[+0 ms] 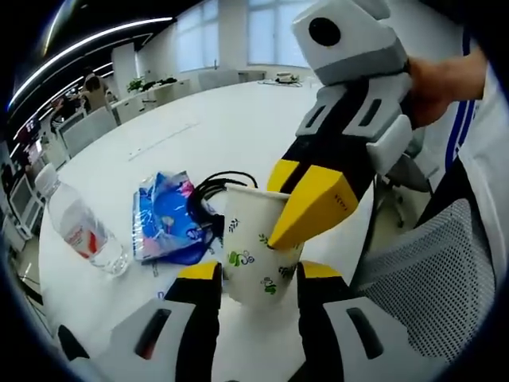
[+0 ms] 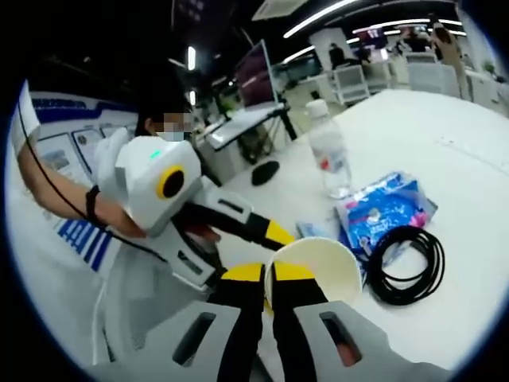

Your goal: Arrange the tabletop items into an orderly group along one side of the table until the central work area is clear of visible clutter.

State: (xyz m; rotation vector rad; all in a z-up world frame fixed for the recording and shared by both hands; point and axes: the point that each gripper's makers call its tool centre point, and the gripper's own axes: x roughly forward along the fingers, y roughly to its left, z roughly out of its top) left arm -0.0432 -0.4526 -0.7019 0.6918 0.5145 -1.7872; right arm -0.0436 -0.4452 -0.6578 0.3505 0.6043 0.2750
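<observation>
Near the table (image 1: 238, 119) edge: a bottle (image 1: 79, 231), a blue pack (image 1: 165, 215) and a black cable (image 2: 407, 264), all just beside the cup (image 1: 258, 255). Cup between the left gripper (image 1: 258, 274) jaws, spread open on both sides. Right gripper (image 2: 269, 278) pinched tight on the cup rim.

Your right gripper (image 2: 267, 288) has its yellow jaws pinched on the near rim of the paper cup (image 2: 316, 269), one jaw inside, one outside. Your left gripper (image 2: 274, 233) reaches in from the left, just beside the cup. Right of the cup, a coiled black cable (image 2: 407, 266) lies on the white bench (image 2: 469, 175), touching a blue packet (image 2: 380, 208). A clear water bottle (image 2: 329, 155) stands farther off.
</observation>
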